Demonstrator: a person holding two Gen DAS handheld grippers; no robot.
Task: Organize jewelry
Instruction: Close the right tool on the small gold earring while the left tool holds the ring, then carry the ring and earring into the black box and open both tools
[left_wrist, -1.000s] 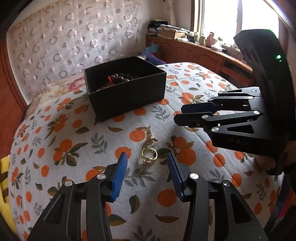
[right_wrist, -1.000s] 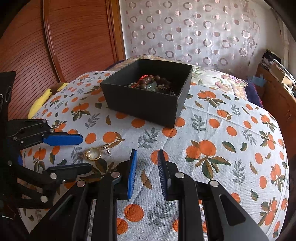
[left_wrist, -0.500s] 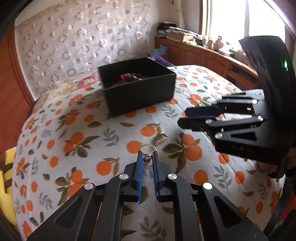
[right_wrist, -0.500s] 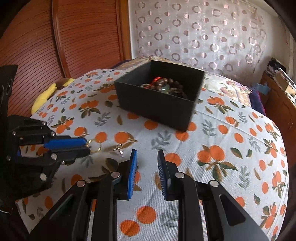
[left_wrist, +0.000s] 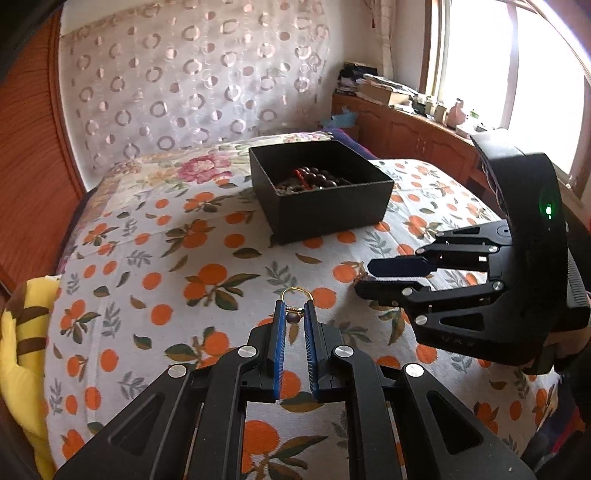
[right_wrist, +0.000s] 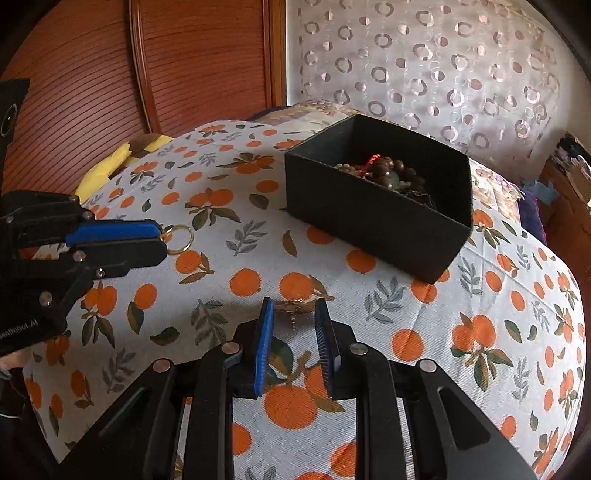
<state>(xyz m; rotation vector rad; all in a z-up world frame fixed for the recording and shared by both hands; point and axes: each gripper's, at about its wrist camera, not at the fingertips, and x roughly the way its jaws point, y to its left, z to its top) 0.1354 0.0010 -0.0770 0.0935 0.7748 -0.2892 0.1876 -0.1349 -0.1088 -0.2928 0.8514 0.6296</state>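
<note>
My left gripper (left_wrist: 294, 314) is shut on a gold ring (left_wrist: 295, 295) with a dark bead and holds it above the orange-print bedspread; the gripper (right_wrist: 160, 238) and the ring (right_wrist: 179, 238) also show in the right wrist view. A black open box (left_wrist: 325, 206) holding dark beads and other jewelry stands farther back; it also shows in the right wrist view (right_wrist: 373, 218). My right gripper (right_wrist: 293, 315) is open, its fingertips either side of a small gold earring (right_wrist: 293, 308) lying on the cloth. The right gripper also shows in the left wrist view (left_wrist: 376, 277).
A wooden headboard (right_wrist: 147, 66) rises at the left. A yellow plush (left_wrist: 22, 332) lies at the bed's left edge. A wooden cabinet (left_wrist: 406, 136) with clutter stands under the window at the right.
My left gripper closed on the gold ring and lifted it off the cloth. My right gripper moved over the small earring and its jaws opened wider.
</note>
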